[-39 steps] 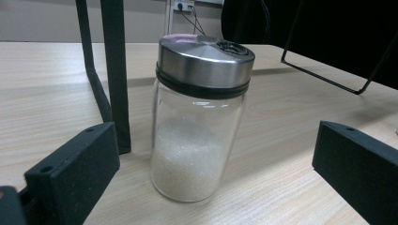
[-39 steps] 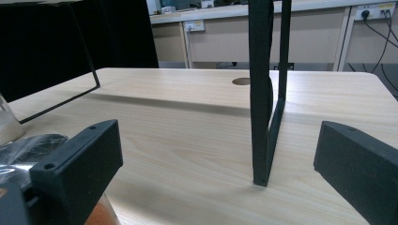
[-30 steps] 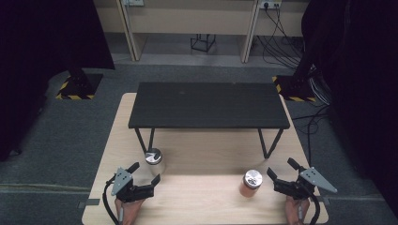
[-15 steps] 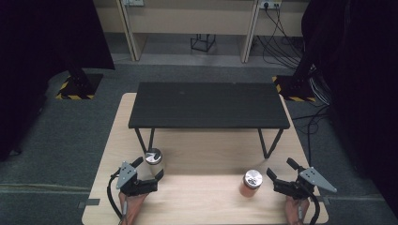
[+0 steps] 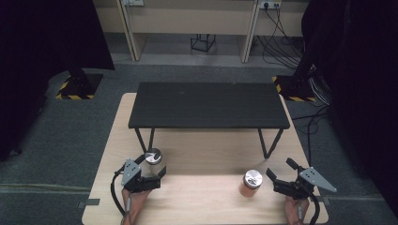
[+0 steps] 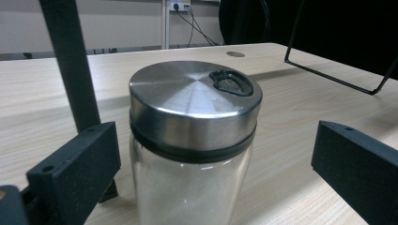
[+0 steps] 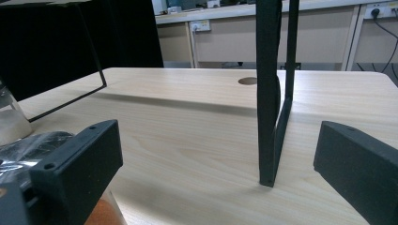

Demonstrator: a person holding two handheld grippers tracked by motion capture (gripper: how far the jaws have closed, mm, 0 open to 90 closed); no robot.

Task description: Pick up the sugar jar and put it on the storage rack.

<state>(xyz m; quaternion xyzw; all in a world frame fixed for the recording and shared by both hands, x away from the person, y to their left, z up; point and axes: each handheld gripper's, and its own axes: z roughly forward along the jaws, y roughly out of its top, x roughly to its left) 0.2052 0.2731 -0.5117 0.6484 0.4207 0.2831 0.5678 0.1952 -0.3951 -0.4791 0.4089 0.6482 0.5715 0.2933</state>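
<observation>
Glass jar [image 6: 192,154] base below the frame edge (orange jar [image 7: 101,213] likewise), contents indistinct.

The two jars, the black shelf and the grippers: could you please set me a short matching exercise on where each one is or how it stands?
Things:
1. clear jar
2. orange jar
3. black shelf
4. right gripper

Places or states:
A. stands on thin legs over the far part of the wooden table
B. between the open jaws of the left gripper
C. open, just beside the orange jar, not around it
D. on the near right of the table, metal lid on top

Pairs: 1-B, 2-D, 3-A, 4-C
</observation>
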